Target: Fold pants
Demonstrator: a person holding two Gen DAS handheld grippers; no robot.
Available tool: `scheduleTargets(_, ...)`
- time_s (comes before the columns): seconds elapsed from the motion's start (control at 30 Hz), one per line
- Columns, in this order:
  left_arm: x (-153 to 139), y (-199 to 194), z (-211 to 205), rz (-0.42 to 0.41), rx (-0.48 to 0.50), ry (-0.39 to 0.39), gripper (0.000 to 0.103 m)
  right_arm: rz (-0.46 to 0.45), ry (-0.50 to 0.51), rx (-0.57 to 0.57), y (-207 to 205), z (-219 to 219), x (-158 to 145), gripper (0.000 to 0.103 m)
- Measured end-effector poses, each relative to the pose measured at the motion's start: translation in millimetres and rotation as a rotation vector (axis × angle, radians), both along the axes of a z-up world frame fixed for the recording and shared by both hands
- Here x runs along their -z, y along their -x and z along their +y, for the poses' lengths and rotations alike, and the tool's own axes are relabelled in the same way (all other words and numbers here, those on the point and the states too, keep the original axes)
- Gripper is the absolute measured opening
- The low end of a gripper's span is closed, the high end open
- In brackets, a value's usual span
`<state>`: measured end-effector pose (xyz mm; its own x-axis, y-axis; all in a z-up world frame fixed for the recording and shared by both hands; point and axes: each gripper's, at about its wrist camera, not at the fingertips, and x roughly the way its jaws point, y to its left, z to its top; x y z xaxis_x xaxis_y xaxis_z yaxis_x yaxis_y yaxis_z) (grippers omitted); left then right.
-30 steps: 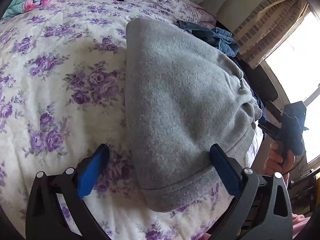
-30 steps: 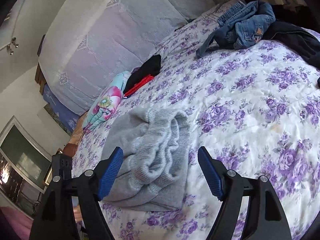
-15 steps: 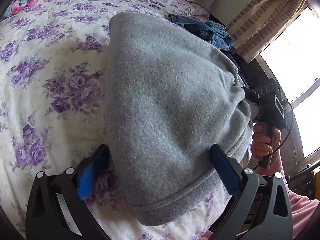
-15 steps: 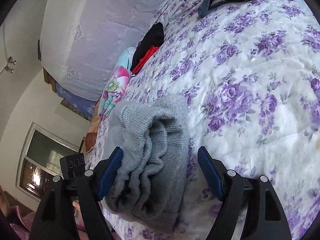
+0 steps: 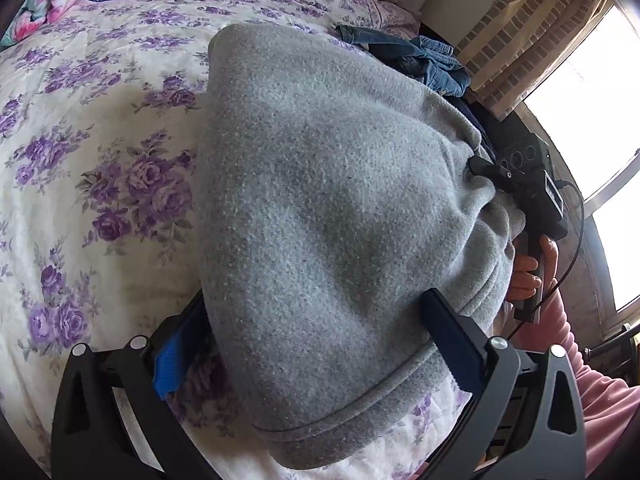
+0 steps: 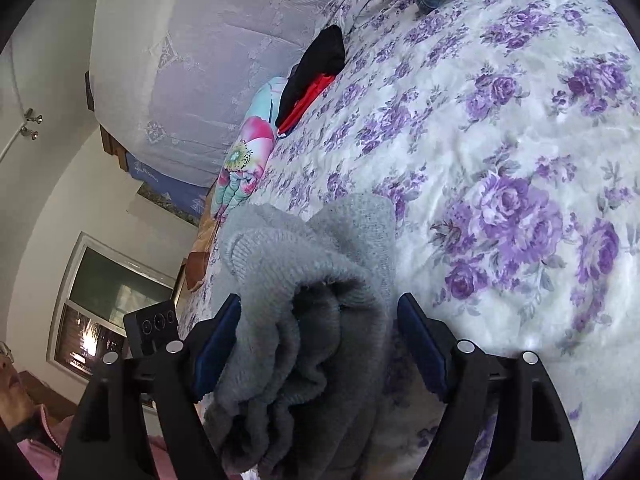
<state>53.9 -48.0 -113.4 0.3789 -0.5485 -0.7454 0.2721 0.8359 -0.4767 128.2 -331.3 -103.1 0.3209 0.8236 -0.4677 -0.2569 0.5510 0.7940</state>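
The folded grey sweatpants [image 5: 320, 220] lie on the purple-flowered bedspread [image 5: 88, 160] at the bed's near edge. My left gripper [image 5: 316, 344] is open, its blue-padded fingers straddling the near hemmed end of the bundle; the left pad is partly under the fabric. My right gripper [image 6: 320, 340] is open, its fingers on either side of the bunched, ribbed end of the pants [image 6: 304, 320]. In the left wrist view the right gripper's body [image 5: 528, 184] shows at the pants' right end, held by a hand.
A blue denim garment [image 5: 416, 60] and dark clothes lie at the far side. Folded black and red clothes [image 6: 316, 76] and a colourful floral pillow [image 6: 244, 160] sit near the headboard. A window and striped curtain [image 5: 520, 20] are to the right.
Both grippers have moved in closer to the grey pants, so that the bundle now sits between each pair of open fingers. The right gripper has reached the bunched end.
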Motion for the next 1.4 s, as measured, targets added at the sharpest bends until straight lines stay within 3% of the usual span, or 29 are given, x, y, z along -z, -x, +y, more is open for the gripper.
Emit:
scheduleTargets(0.33, 3.7, -0.4, -4.7, -0.001, 0.032, 0.050, 0.099, -0.005, -0.040, -0.114, -22.8, 19.4, 2.6, 0.079)
scheduleTargets(0.47, 0.2, -0.1, -14.8, -0.021, 0.052, 0.037, 0.099, 0.004, -0.045, -0.112, -22.4, 20.8, 2.9, 0.074)
scheduleTargets(0.87, 7.9, 15.3, -3.0, 0.029, 0.103, 0.147, 0.098, 0.028, -0.089, -0.134, -6.7, 19.0, 7.3, 0.074)
scheduleTargets(0.97, 6.2, 8.5, -5.1, 0.031, 0.070, 0.181, 0.098, 0.035, -0.068, -0.099, -3.9, 21.7, 7.0, 0.065)
scheduleTargets(1.03, -0.7, 13.0, -7.1, -0.006, 0.069, 0.168, 0.092, 0.028, -0.067, -0.075, 1.9, 21.1, 3.8, 0.058)
scheduleTargets(1.13, -15.9, 24.5, -8.1, -0.082, 0.076, 0.115, 0.075, -0.018, -0.052, -0.057, 11.4, 23.9, -8.2, 0.053)
scheduleTargets(1.2, -23.7, 29.5, -2.6, -0.106, 0.075, 0.126, 0.066, -0.053, -0.056, -0.053, 15.9, 28.6, -20.5, 0.050)
scheduleTargets(1.3, -32.5, 34.7, 7.7, -0.136, 0.069, 0.137, 0.059, -0.121, -0.066, -0.067, 21.3, 42.2, -46.3, 0.049)
scheduleTargets(1.4, -47.0, 39.4, 20.8, -0.197, 0.039, 0.117, 0.058, -0.199, -0.069, -0.089, 17.3, 62.4, -76.7, 0.049)
